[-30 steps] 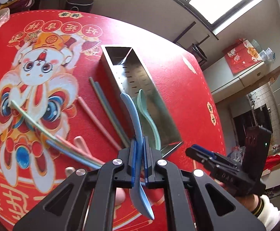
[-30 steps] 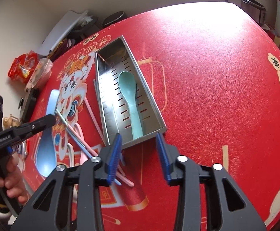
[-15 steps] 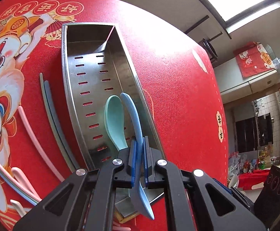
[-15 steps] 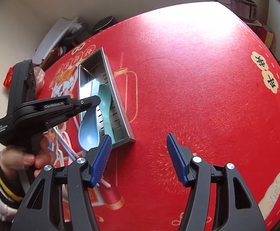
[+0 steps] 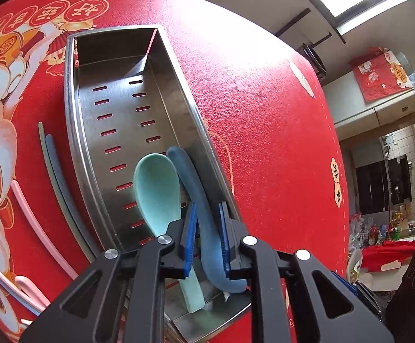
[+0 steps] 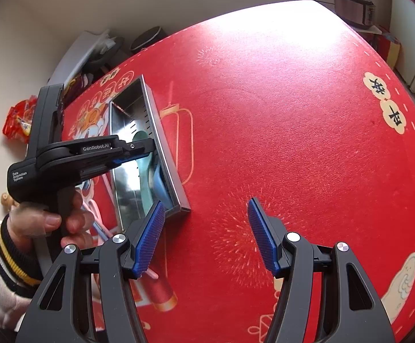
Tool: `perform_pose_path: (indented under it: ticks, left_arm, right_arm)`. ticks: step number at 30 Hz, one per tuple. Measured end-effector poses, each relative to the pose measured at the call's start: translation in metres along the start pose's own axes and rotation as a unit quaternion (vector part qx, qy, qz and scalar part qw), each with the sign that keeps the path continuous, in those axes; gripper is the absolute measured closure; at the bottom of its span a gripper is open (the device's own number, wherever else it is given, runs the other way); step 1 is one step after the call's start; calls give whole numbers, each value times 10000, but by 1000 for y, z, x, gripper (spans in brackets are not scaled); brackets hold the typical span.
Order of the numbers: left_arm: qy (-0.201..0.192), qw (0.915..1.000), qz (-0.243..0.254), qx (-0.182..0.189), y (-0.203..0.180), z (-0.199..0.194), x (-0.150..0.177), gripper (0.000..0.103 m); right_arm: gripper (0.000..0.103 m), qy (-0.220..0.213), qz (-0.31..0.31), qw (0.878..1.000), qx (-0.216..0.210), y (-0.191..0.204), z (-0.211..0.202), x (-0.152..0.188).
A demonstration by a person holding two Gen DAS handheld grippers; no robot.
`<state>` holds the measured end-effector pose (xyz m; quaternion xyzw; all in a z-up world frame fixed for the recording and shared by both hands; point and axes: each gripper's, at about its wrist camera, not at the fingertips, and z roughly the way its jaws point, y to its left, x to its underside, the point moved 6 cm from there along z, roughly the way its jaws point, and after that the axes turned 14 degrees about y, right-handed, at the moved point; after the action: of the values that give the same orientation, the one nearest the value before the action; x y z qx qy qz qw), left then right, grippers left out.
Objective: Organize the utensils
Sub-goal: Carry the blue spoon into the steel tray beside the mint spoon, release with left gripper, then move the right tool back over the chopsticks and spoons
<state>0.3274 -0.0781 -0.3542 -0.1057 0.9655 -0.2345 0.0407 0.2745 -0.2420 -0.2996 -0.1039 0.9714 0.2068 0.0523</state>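
**Blue spoon let go over steel caddy**

Beneath my two tools spreads the red festive-print tablecloth. On it lies the long perforated stainless-steel utensil tray, a mint-green plastic spoon already inside. My left gripper hangs over the tray's near end, its jaws opening around the blue plastic spoon, which rests against the tray's right wall. My right gripper stands wide apart, empty, beside the tray.

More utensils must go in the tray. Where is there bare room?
Free: the metal tray's far slotted half, beyond the green spoon and blue spoon. Crowded: its near end, where the left gripper is opening around the blue spoon.
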Motion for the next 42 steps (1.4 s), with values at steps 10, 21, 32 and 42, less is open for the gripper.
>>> perform_pose_path:
  ticks: [10, 21, 32, 42]
  left_arm:
    - [-529, 9974, 456, -192, 17, -72, 14, 74]
    - [-1459, 9778, 765, -1295, 102, -170, 78, 69]
    - [-1340, 9769, 563, -1566, 150, -165, 159, 68]
    - [-1052, 9849, 305, -1343, 161, -131, 193, 68]
  right_arm:
    - [44, -79, -81, 9999, -30, 18, 0, 6]
    - [44, -74, -453, 9989, 71, 61, 13, 20]
    - [44, 22, -770, 9969, 181, 101, 32, 41]
    - [44, 76, -1051, 9940, 277, 120, 39, 58]
